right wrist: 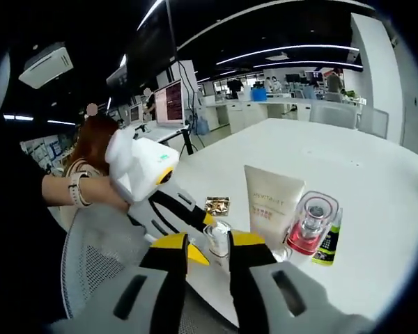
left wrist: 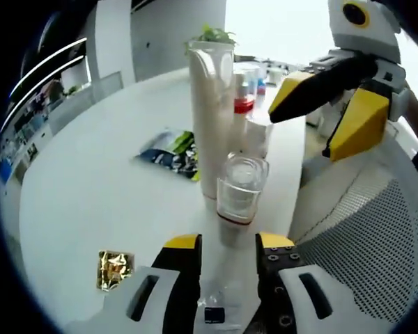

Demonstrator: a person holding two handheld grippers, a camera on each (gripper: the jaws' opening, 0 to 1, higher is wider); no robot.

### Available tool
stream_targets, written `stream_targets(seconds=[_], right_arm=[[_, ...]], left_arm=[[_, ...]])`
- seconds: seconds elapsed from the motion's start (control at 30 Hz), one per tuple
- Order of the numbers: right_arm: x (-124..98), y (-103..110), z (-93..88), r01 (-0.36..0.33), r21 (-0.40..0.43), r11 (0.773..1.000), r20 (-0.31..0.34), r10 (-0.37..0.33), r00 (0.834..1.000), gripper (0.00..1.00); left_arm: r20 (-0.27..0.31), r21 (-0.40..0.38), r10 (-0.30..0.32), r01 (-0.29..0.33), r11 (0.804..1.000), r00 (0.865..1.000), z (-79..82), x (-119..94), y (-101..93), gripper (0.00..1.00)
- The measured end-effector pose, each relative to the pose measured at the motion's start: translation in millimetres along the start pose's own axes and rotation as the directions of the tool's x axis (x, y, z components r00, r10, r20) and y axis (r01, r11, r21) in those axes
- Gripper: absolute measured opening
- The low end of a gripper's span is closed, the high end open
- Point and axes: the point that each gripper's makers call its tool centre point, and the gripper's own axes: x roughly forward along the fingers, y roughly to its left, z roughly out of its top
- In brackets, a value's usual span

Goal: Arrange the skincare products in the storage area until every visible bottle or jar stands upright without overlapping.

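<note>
In the left gripper view, the left tongs [left wrist: 226,243] sit low over the white bench [left wrist: 90,188], their yellow-tipped jaws spread with a clear gap, gripping nothing. Just beyond the tips stands a small clear jar [left wrist: 241,189], upright. Right behind it, touching or nearly so, rises a tall cream tube [left wrist: 212,111] standing on its cap, with a red-collared bottle [left wrist: 245,94] beside it. To the left of the tube a dark-and-green sachet [left wrist: 171,153] lies flat, and nearer the tongs a small gold foil packet [left wrist: 115,268] lies apart from the rest. The right tongs [left wrist: 282,104] reach in from the far right, the tip near the top of the bottle.

In the right gripper view, the right tongs [right wrist: 208,245] are spread too, empty, with the jar [right wrist: 219,238] just past them. Beyond stand the tube [right wrist: 270,205] and the clear bottle with a red base [right wrist: 310,224], a green sachet [right wrist: 329,240] beside it. The left tongs [right wrist: 195,216] come in from the left, held by a person's hand [right wrist: 97,195]; a mesh chair [right wrist: 90,257] sits at the bench edge.
</note>
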Motion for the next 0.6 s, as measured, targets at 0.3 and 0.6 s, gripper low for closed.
stream_targets(seconds=[0.3, 0.6], right_arm=[[-32, -15, -6.2, 0.012, -0.016, 1.000, -0.020, -0.012, 1.000, 0.21], [-36, -46, -32.8, 0.024, -0.024, 0.999, -0.086, -0.026, 0.996, 0.21]], left_arm=[[-0.059, -0.042, 0.025, -0.027, 0.999, 0.998, -9.2, 6, 2.1, 0.23], [-0.094, -0.070, 0.039, -0.046, 0.996, 0.995, -13.3, 15, -2.5, 0.17]])
